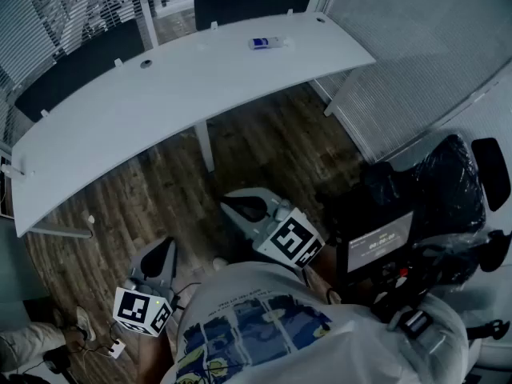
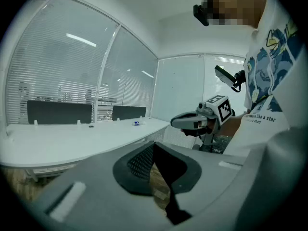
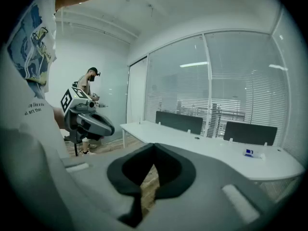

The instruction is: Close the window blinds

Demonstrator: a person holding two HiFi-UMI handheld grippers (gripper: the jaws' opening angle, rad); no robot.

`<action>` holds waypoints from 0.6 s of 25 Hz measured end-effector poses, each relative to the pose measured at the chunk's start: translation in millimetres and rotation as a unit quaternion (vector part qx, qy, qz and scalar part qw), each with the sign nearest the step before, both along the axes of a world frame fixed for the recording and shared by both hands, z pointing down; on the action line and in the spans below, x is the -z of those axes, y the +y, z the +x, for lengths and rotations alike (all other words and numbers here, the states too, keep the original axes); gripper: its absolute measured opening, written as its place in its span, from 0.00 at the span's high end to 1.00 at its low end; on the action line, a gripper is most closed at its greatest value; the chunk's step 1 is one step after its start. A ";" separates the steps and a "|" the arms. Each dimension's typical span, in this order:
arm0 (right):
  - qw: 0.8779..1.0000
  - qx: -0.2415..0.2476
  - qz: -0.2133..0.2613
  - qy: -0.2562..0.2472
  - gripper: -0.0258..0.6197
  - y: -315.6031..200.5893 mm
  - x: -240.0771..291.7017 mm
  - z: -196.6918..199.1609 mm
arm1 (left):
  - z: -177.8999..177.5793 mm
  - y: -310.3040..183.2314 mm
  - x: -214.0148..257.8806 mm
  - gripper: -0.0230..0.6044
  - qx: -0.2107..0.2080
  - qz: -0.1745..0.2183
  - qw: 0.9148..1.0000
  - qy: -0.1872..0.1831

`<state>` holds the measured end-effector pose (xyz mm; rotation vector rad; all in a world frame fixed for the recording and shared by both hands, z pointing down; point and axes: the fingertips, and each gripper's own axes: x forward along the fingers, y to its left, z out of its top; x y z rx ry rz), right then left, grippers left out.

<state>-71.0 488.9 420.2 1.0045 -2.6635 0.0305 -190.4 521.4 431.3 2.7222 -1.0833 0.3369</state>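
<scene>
Window blinds [image 1: 68, 6] hang behind the curved white desk [image 1: 160, 94]; their slats let the outside show through. In the left gripper view the blinds [image 2: 53, 66] fill the glass wall to the left, and in the right gripper view the blinds [image 3: 240, 81] stand ahead. My left gripper [image 1: 162, 249] is low at my left, shut and empty. My right gripper [image 1: 240, 207] is held out ahead of my chest, also shut and empty. Both are well short of the blinds. Each gripper view shows the other gripper: the right gripper [image 2: 192, 121] and the left gripper [image 3: 89, 121].
A small blue-and-white object [image 1: 264, 43] lies on the desk's far side. Two dark screens [image 1: 248, 2] stand behind the desk. A chair under black plastic [image 1: 448, 190] is at my right. More blinds [image 1: 416, 46] cover the right wall. A person [image 3: 89, 85] stands far off.
</scene>
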 end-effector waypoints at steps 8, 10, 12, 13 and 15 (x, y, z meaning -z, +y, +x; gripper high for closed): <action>1.000 0.005 -0.008 0.003 0.96 -17.3 -9.2 23.3 | 26.5 -19.1 -1.8 0.96 0.004 -0.007 1.000 -0.006; 1.000 0.003 -0.007 0.004 0.96 -24.0 -10.8 32.3 | 35.5 -25.9 -3.5 0.96 0.004 -0.009 1.000 -0.007; 1.000 0.003 -0.009 0.001 0.96 -32.7 -11.4 40.6 | 44.0 -35.4 -3.9 0.96 0.003 -0.013 1.000 -0.008; 1.000 0.003 -0.010 0.000 0.96 -37.3 -11.5 44.8 | 47.7 -40.6 -4.8 0.96 0.002 -0.012 1.000 -0.008; 1.000 0.003 -0.009 0.001 0.96 -46.4 -11.4 54.6 | 53.6 -51.8 -6.1 0.96 0.002 -0.010 1.000 -0.006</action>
